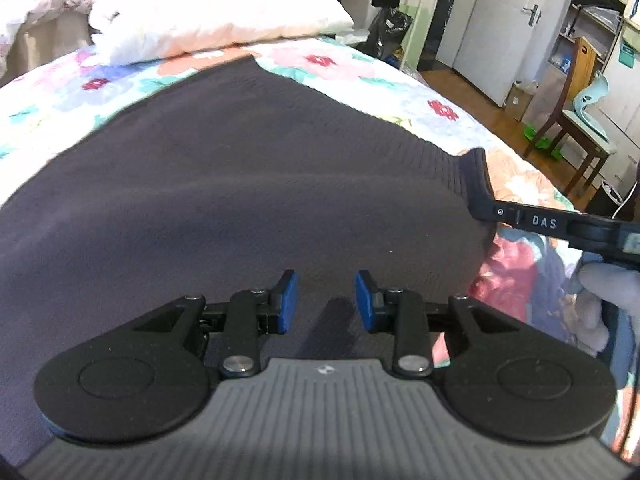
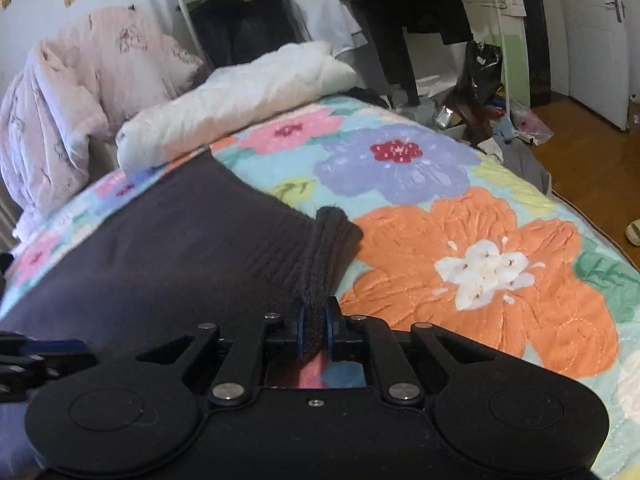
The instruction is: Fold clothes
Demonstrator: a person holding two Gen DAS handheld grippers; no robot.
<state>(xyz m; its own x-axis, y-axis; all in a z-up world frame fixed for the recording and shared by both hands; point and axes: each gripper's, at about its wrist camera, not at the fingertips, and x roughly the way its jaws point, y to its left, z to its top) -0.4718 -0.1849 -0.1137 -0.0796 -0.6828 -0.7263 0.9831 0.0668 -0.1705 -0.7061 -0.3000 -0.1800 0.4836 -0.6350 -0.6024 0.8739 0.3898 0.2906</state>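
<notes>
matt knit sweater (image 2: 160, 240), quilted bedspread (image 2: 480, 280)

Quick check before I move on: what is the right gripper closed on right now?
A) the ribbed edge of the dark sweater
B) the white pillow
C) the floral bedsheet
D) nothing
A: in the right wrist view the right gripper pinches the ribbed edge of the dark sweater between its blue fingers.

Soft daylight, source maybe off-frame. Heavy fisheye bend w/ dark corners. Slight blur overall; white pillow (image 1: 216, 16) blown out. Faint shadows.
</notes>
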